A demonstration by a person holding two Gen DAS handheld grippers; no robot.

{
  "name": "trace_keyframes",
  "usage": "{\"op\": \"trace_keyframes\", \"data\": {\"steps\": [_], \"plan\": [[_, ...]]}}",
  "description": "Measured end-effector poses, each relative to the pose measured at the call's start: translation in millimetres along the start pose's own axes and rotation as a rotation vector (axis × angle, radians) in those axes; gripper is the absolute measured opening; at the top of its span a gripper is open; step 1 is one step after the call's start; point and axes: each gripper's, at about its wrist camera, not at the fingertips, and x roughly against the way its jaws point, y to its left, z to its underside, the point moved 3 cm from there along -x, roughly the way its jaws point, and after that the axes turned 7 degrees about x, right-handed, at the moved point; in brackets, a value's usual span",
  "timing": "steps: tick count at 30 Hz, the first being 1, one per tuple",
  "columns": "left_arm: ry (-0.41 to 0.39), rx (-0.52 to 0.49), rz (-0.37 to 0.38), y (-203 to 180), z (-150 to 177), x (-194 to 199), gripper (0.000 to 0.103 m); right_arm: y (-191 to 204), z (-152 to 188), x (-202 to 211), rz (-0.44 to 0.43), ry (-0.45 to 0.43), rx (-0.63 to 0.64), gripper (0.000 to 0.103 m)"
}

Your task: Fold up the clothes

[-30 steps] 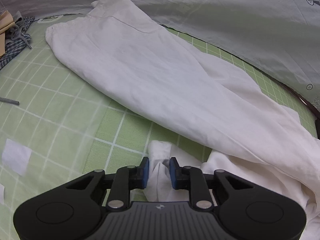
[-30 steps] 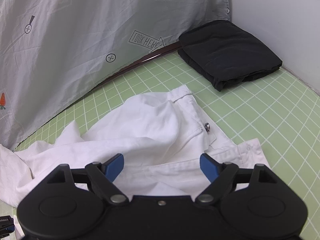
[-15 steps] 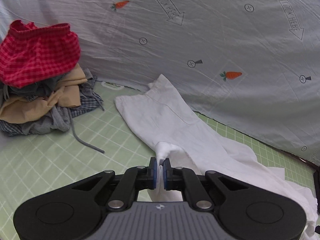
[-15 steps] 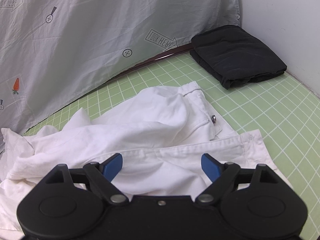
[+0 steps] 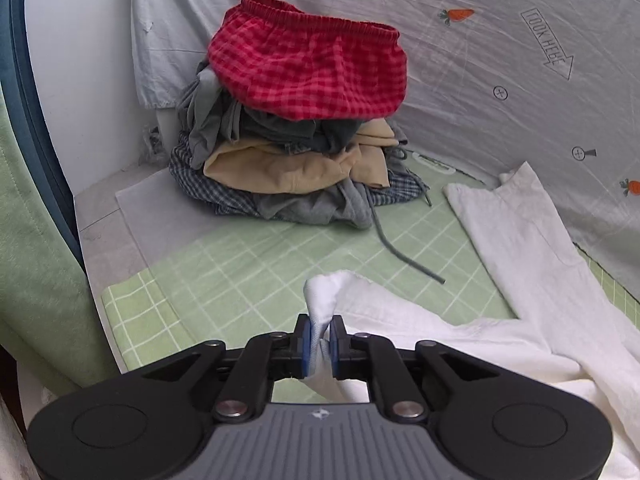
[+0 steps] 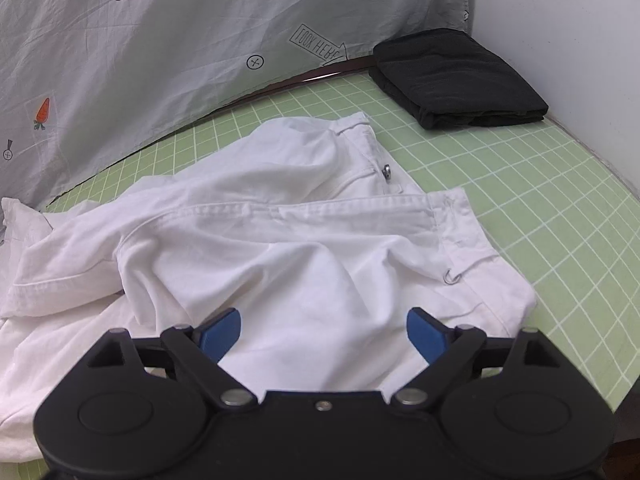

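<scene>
- Green gridded mat (image 5: 248, 264) underlies everything.
- My left gripper (image 5: 320, 340) is clamped on a hem of the white trousers (image 6: 280, 248).
- My right gripper (image 6: 324, 332) hangs spread above their waistband.
- Beyond: unfolded clothes pile (image 5: 296, 132); folded black garment (image 6: 456, 76).

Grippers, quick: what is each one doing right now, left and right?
Left gripper: shut on a bunched hem of the white trousers.
Right gripper: open, holding nothing, above the trousers' waist end.

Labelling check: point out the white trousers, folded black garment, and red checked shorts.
white trousers (image 6: 280, 248): right wrist view, rumpled seat panel.
folded black garment (image 6: 456, 76): right wrist view, top face.
red checked shorts (image 5: 312, 68): left wrist view, front cloth.
</scene>
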Motion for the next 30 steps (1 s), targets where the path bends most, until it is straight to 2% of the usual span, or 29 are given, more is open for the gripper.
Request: {"op": "trace_keyframes", "data": {"steps": [3,8,12,15,20,24,30], "plan": [[0.041,0.021,0.012,1.0,14.9,3.3,0.024,-17.9,9.3,5.1,0.020,0.004,-0.048,0.097],[0.070,0.039,0.031,0.0,28.5,8.1,0.035,-55.8,25.9,5.1,0.060,0.023,-0.179,0.099],[0.129,0.089,0.044,7.4,45.0,7.0,0.042,-80.9,43.4,-5.0,0.042,0.063,-0.309,0.099],[0.190,0.140,0.060,14.9,58.0,4.3,0.046,-85.9,52.4,-10.0,0.015,0.083,-0.360,0.099],[0.303,0.238,0.113,28.3,73.6,-5.8,0.047,-75.3,59.9,-14.2,-0.052,0.104,-0.400,0.099],[0.322,0.281,0.132,40.6,76.7,-10.8,0.049,-58.2,58.6,-9.3,-0.082,0.086,-0.387,0.099],[0.331,0.239,0.151,52.2,69.3,-23.4,0.052,-19.9,54.6,4.0,-0.082,0.036,-0.309,0.097]]}}
